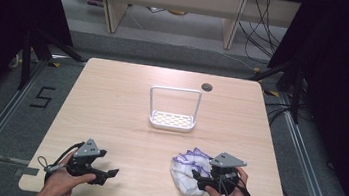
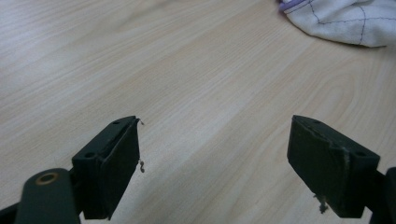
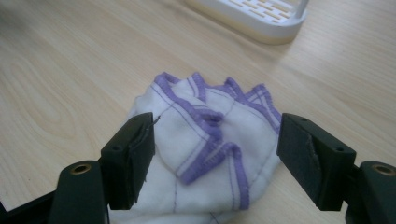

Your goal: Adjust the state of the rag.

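A crumpled white cloth with purple stitched edges [image 1: 186, 172] lies on the wooden table [image 1: 111, 100] near its front right. My right gripper [image 1: 199, 178] sits right at the cloth. In the right gripper view its jaws [image 3: 217, 140] stand wide on either side of the cloth [image 3: 210, 135], which bunches up between them; I see no pad pressing it. My left gripper [image 1: 106, 176] rests near the front left edge, open, with bare table between its jaws [image 2: 215, 154]. A corner of the cloth [image 2: 341, 21] shows far off in the left gripper view.
A white slotted rack with a tall wire handle [image 1: 171, 121] stands at the table's middle, and its base [image 3: 261, 18] shows beyond the cloth. A round cable hole [image 1: 207, 87] sits at the back. Dark stands and cables flank the table.
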The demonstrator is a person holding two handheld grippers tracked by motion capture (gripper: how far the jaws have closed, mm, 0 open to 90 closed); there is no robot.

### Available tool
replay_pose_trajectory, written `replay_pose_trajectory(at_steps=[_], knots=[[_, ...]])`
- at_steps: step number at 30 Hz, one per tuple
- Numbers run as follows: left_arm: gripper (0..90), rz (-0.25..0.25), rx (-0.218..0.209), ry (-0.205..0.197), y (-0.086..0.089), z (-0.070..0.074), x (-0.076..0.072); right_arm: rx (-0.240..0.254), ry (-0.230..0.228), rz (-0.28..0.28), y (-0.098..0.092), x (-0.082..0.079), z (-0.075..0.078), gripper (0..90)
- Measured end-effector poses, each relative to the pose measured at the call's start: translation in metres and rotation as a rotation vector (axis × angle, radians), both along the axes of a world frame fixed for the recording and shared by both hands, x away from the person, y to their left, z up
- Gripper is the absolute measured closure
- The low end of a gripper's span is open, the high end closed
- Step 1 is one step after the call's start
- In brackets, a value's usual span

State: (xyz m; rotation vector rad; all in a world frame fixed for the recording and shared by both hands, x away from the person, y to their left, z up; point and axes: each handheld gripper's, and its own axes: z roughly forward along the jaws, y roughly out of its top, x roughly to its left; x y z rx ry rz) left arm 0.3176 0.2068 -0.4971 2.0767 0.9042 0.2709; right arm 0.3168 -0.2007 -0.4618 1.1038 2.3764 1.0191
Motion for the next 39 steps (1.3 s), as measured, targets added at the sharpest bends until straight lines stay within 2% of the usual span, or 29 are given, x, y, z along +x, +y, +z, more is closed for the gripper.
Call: replay_pose_trajectory(at_steps=[2, 3, 4, 6, 7, 9, 11, 12, 14, 15, 16, 17, 19, 20, 21, 22, 23, 24, 25, 26, 27, 28, 29, 30, 31, 32, 33, 36, 39], knots=[[16.4, -0.001, -0.003, 0.001, 0.000, 0.000, 0.001, -0.008, 0.034, 0.005, 0.007, 0.002, -0.001, 30.7], [16.4, -0.002, -0.004, 0.001, 0.000, 0.000, 0.001, -0.019, 0.023, 0.020, 0.010, 0.004, -0.003, 30.8], [16.4, -0.005, -0.002, 0.001, 0.000, 0.000, 0.002, -0.029, 0.042, 0.025, 0.013, 0.006, -0.004, 31.5], [16.3, 0.001, -0.002, 0.002, 0.001, 0.000, 0.003, -0.044, 0.052, 0.051, 0.017, 0.010, -0.007, 32.7], [16.2, 0.016, -0.022, 0.002, 0.000, -0.001, 0.003, -0.046, 0.052, 0.053, 0.020, 0.012, -0.009, 32.7], [16.1, 0.018, -0.018, 0.001, 0.001, -0.002, 0.004, -0.047, 0.059, 0.053, 0.026, 0.015, -0.012, 32.7], [16.1, 0.025, -0.028, -0.002, 0.001, -0.002, 0.004, -0.069, 0.063, 0.089, 0.031, 0.019, -0.014, 32.7], [16.1, 0.026, -0.031, -0.003, 0.001, -0.001, 0.004, -0.073, 0.069, 0.083, 0.035, 0.019, -0.016, 33.0], [16.1, 0.024, -0.029, 0.000, 0.001, -0.001, 0.004, -0.090, 0.087, 0.100, 0.040, 0.022, -0.018, 36.0], [16.1, 0.012, -0.013, 0.003, 0.002, -0.001, 0.004, -0.097, 0.100, 0.097, 0.042, 0.024, -0.019, 37.3], [16.1, 0.003, 0.002, 0.006, 0.003, -0.001, 0.005, -0.098, 0.097, 0.088, 0.044, 0.026, -0.023, 40.8], [16.1, 0.005, 0.007, 0.006, 0.003, -0.001, 0.004, -0.105, 0.113, 0.113, 0.043, 0.029, -0.023, 48.2], [16.1, 0.001, 0.008, 0.006, 0.003, -0.001, 0.004, -0.078, 0.124, 0.127, 0.042, 0.032, -0.025, 58.9], [16.1, 0.002, 0.007, 0.008, 0.003, -0.001, 0.004, -0.069, 0.125, 0.136, 0.040, 0.033, -0.024, 67.4], [16.1, 0.003, 0.006, 0.010, 0.003, -0.001, 0.004, -0.066, 0.114, 0.146, 0.040, 0.033, -0.023, 73.7], [16.1, 0.003, 0.006, 0.010, 0.003, -0.001, 0.004, -0.066, 0.114, 0.146, 0.040, 0.033, -0.023, 73.7], [16.1, 0.007, 0.006, 0.003, 0.004, 0.000, 0.004, -0.067, 0.085, 0.152, 0.039, 0.031, -0.019, 82.2], [16.1, 0.007, 0.006, 0.003, 0.004, 0.000, 0.004, -0.072, 0.055, 0.160, 0.039, 0.030, -0.015, 83.6], [16.1, 0.013, -0.006, 0.004, 0.004, 0.000, 0.004, -0.068, 0.051, 0.179, 0.039, 0.027, -0.009, 84.2], [16.1, 0.011, 0.001, 0.002, 0.005, 0.001, 0.004, -0.065, 0.036, 0.150, 0.040, 0.023, -0.002, 84.5], [16.1, 0.011, 0.001, 0.002, 0.005, 0.001, 0.004, -0.065, 0.036, 0.150, 0.040, 0.023, -0.002, 84.5], [16.1, 0.020, -0.013, 0.001, 0.005, 0.000, 0.004, -0.058, 0.014, 0.168, 0.039, 0.020, 0.012, 84.8], [16.1, 0.020, -0.013, 0.001, 0.005, 0.000, 0.004, -0.058, 0.014, 0.168, 0.039, 0.020, 0.012, 84.8], [16.1, 0.011, -0.002, 0.004, 0.006, 0.001, 0.005, -0.052, -0.004, 0.173, 0.039, 0.019, 0.019, 84.8], [16.1, 0.018, -0.014, 0.002, 0.005, 0.001, 0.004, -0.035, -0.028, 0.185, 0.038, 0.017, 0.031, 84.9], [16.1, 0.018, -0.014, 0.002, 0.005, 0.001, 0.004, -0.035, -0.028, 0.185, 0.038, 0.017, 0.031, 84.9], [16.1, 0.018, -0.012, 0.003, 0.005, 0.001, 0.004, -0.035, -0.065, 0.192, 0.036, 0.017, 0.041, 84.9], [16.1, 0.009, -0.003, 0.004, 0.005, 0.002, 0.004, -0.013, -0.092, 0.187, 0.029, 0.011, 0.054, 85.0], [16.1, 0.024, -0.021, 0.005, 0.004, 0.001, 0.004, 0.005, -0.119, 0.189, 0.022, 0.009, 0.062, 85.1]])
